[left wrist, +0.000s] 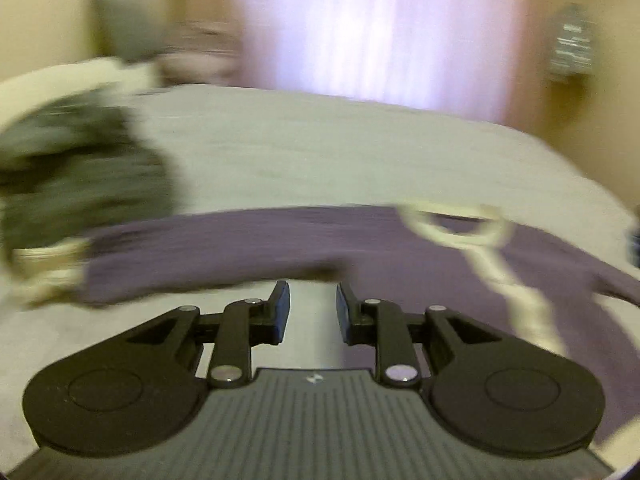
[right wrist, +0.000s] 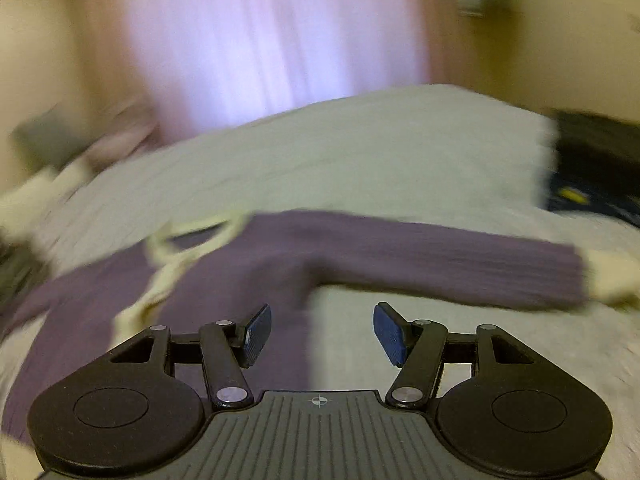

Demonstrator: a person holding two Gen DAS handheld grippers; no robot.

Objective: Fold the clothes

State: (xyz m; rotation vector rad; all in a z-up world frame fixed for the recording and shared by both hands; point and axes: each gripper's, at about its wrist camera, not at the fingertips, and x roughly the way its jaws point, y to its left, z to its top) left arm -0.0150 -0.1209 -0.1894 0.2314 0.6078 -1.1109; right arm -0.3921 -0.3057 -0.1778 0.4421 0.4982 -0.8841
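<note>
Purple sweater (left wrist: 248, 248) lies flat, sleeves stretched sideways.

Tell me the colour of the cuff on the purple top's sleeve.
Cream cuff on the purple top, clearest in the right wrist view.

left claw (left wrist: 310, 312) black | blue pads (right wrist: 387, 334), apparently ribbed | silver rivets

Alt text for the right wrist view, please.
The open right tool, holding nothing, hovers over a purple sweater with cream trim, spread on a pale bed, one sleeve stretched right. Pink curtains hang behind; the picture is motion-blurred.
</note>
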